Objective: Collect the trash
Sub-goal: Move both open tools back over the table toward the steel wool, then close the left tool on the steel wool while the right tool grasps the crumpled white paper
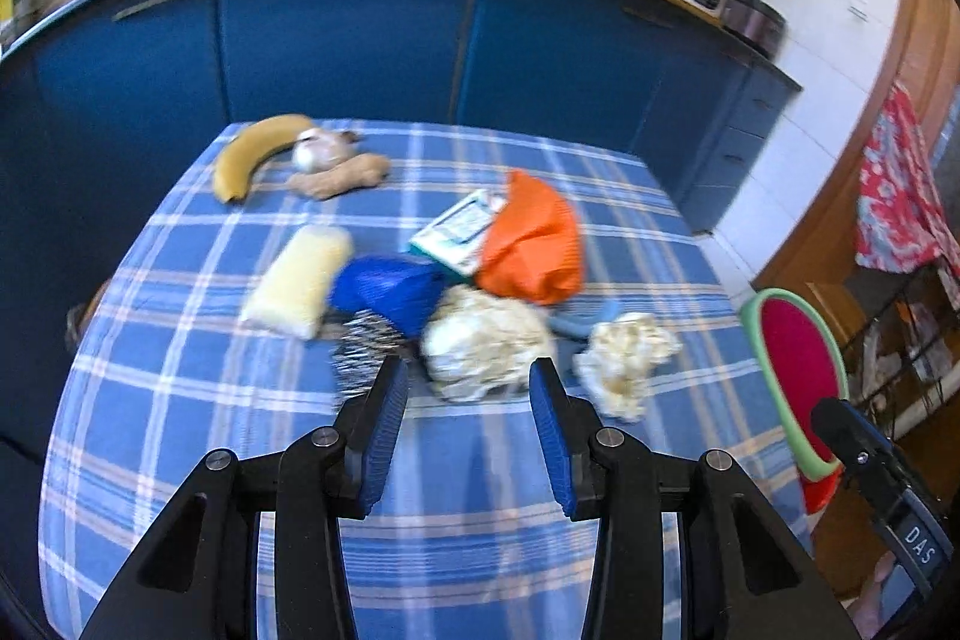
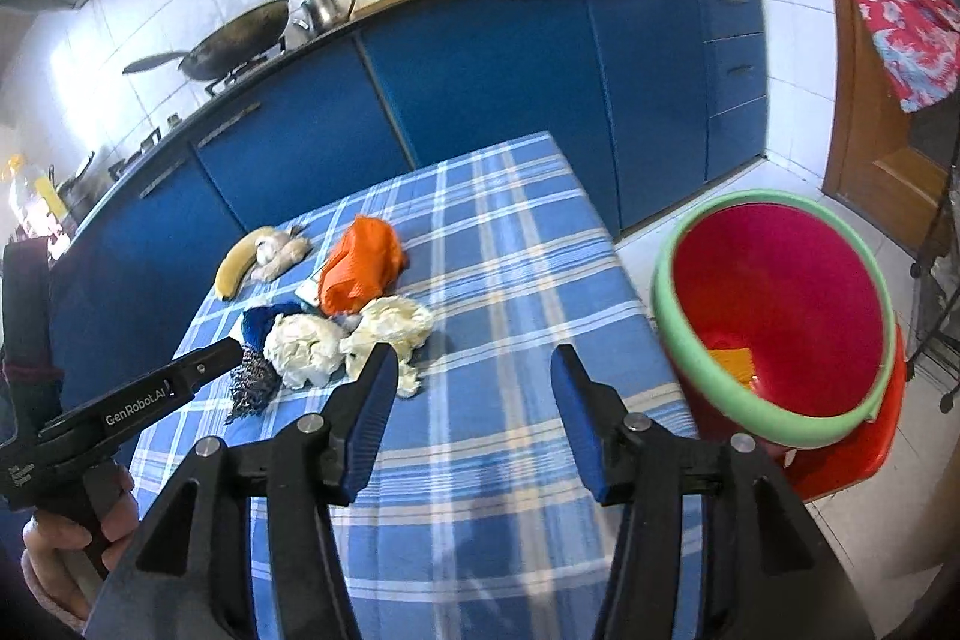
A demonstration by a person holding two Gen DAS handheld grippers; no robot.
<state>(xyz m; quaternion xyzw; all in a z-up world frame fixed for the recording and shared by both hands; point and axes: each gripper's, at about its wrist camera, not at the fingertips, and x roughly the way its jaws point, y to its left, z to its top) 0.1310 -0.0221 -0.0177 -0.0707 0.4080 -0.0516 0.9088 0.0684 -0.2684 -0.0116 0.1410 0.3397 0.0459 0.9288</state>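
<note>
Two crumpled white paper wads lie on the checked tablecloth: one (image 1: 486, 343) just ahead of my open left gripper (image 1: 469, 376), the other (image 1: 627, 361) to its right. Both show in the right wrist view, the first (image 2: 303, 349) and the second (image 2: 390, 328). My right gripper (image 2: 474, 361) is open and empty above bare cloth, right of the wads. A red bin with a green rim (image 2: 774, 316) stands off the table's right edge, with an orange scrap inside. It also shows in the left wrist view (image 1: 798, 376).
An orange bag (image 1: 531, 241), a blue bag (image 1: 390, 292), a teal-edged packet (image 1: 459, 229), a silver crinkled wrapper (image 1: 363, 352) and a pale yellow pack (image 1: 300, 280) lie mid-table. A banana (image 1: 258, 154), garlic and ginger lie at the far left. Blue cabinets (image 1: 336, 34) stand beyond.
</note>
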